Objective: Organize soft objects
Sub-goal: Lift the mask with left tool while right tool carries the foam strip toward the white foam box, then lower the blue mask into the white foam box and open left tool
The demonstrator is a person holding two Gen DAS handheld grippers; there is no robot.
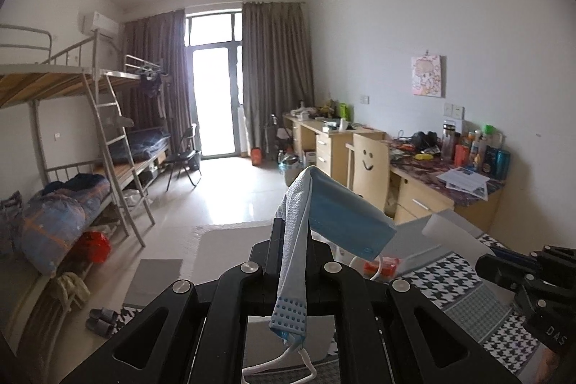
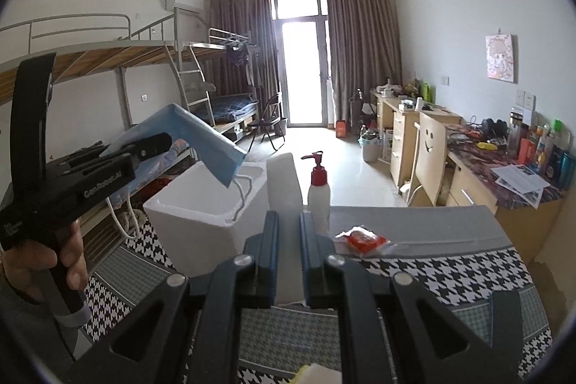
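Left gripper [image 2: 158,141] is clamped on a blue surgical mask [image 1: 345,215]. The mask is folded over the fingertips, one flap drooping back between the jaws, the other sticking out to the right, white ear loops [image 1: 288,366] dangling. From the right wrist I see it held in the air, above and left of the open white foam box [image 2: 201,204]; the mask's lower corner hangs over the box opening, not touching it as far as I can tell. A hand [image 2: 46,261] grips the left gripper's handle.

Right gripper [image 2: 289,225] has its jaws drawn together with only a narrow gap, nothing in them, and points over the houndstooth tablecloth [image 2: 450,276]. A white pump bottle with a red cap [image 2: 319,189] stands just right of the box's upright lid [image 2: 284,179]. A red packet in clear wrap [image 2: 361,236] lies on the cloth near the bottle.
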